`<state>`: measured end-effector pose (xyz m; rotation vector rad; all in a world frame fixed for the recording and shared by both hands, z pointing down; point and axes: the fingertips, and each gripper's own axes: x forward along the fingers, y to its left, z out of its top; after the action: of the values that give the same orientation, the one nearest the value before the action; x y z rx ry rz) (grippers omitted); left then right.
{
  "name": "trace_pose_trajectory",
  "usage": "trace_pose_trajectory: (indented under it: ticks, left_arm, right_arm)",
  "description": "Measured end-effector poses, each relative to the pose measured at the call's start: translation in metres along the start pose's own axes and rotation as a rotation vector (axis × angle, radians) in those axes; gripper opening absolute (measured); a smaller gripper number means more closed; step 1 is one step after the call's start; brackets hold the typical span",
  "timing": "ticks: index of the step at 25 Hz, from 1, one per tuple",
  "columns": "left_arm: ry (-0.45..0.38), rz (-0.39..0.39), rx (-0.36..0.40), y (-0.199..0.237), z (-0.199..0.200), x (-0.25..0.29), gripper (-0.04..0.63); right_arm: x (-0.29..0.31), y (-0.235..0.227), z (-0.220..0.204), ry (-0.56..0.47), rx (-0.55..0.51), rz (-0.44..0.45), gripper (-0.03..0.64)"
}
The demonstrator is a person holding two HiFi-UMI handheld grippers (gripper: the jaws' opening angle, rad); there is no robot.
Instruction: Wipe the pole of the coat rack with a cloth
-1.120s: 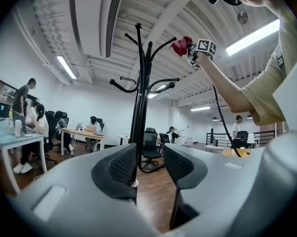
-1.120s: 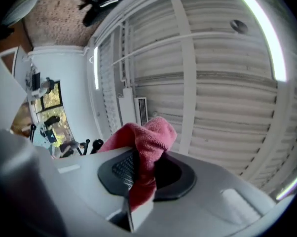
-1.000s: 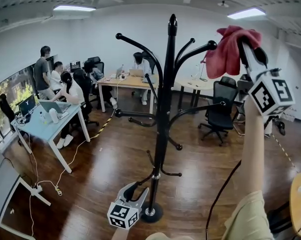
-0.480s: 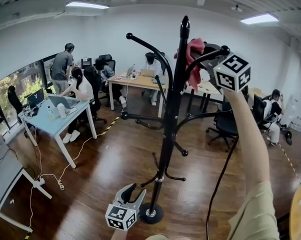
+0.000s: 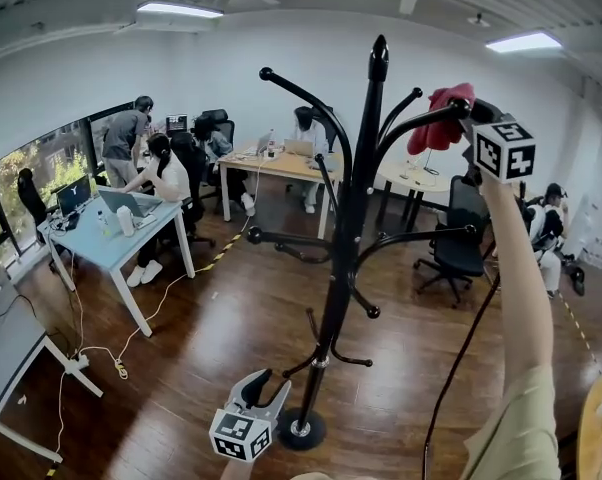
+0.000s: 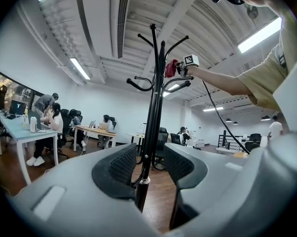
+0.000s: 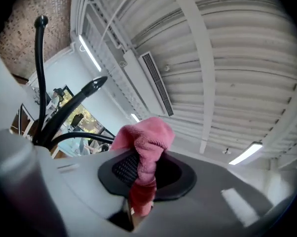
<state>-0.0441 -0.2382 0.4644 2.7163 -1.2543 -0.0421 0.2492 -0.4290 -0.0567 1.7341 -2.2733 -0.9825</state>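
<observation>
Swung right since a moment ago, the right gripper [image 5: 467,116] pinches the pink cloth [image 5: 436,120] beside an upper hook [image 5: 396,136], off the pole [image 5: 353,218]. Low down, the left gripper [image 5: 265,388] hangs spread near the base [image 5: 301,430]. Best to press the cloth back against the pole top and drag down steadily

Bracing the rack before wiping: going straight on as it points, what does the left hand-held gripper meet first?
The coat rack's pole, low down: it stands in line with the gap between the left hand-held gripper's open jaws. Nothing shows in between, though the depth is unclear.
</observation>
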Motion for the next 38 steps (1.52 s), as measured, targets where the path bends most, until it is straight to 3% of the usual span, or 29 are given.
trace_pose_trajectory:
  ticks: [3,5,8,11,13,17,23,25,30,33,35,38]
  left_arm:
    - [0.004,-0.016,0.0,-0.002,-0.001,0.002,0.156]
    - [0.005,-0.022,0.0,-0.004,-0.002,0.003,0.156]
    - [0.005,-0.033,0.001,-0.008,-0.003,0.003,0.156]
    - [0.001,-0.03,-0.002,-0.009,-0.003,-0.001,0.156]
    - [-0.002,-0.02,-0.005,-0.009,-0.002,-0.006,0.156]
    - [-0.008,0.013,-0.009,-0.003,-0.002,-0.017,0.156]
    - [-0.022,0.059,-0.022,0.012,-0.002,-0.031,0.156]
    - [-0.027,0.063,-0.025,0.014,-0.003,-0.035,0.156]
    - [-0.03,0.07,-0.041,0.02,-0.004,-0.043,0.156]
    - [-0.042,0.082,-0.048,0.026,-0.002,-0.048,0.156]
    - [-0.049,0.091,-0.053,0.031,-0.003,-0.052,0.156]
    - [-0.061,0.099,-0.068,0.034,-0.006,-0.06,0.156]
  right_arm:
    - [-0.026,-0.007,0.031,-0.094,0.017,0.002,0.051]
    - [-0.037,0.004,0.063,-0.153,-0.014,0.057,0.051]
    - [-0.039,0.053,0.103,-0.215,-0.118,0.278,0.052]
    - [-0.028,0.114,0.112,-0.211,-0.163,0.543,0.052]
    - [-0.019,0.139,0.109,-0.201,-0.175,0.62,0.052]
    - [-0.011,0.135,0.116,-0.237,-0.183,0.576,0.052]
    - [0.005,0.078,0.17,-0.267,-0.21,0.36,0.052]
    - [0.003,0.077,0.191,-0.252,-0.274,0.385,0.052]
    - [0.007,0.13,0.232,-0.109,-0.523,0.525,0.052]
    - [0.024,0.174,0.233,0.013,-0.634,0.628,0.052]
    - [0.037,0.199,0.204,0.191,-0.786,0.68,0.052]
    - [0.049,0.208,0.134,0.561,-1.072,0.705,0.054]
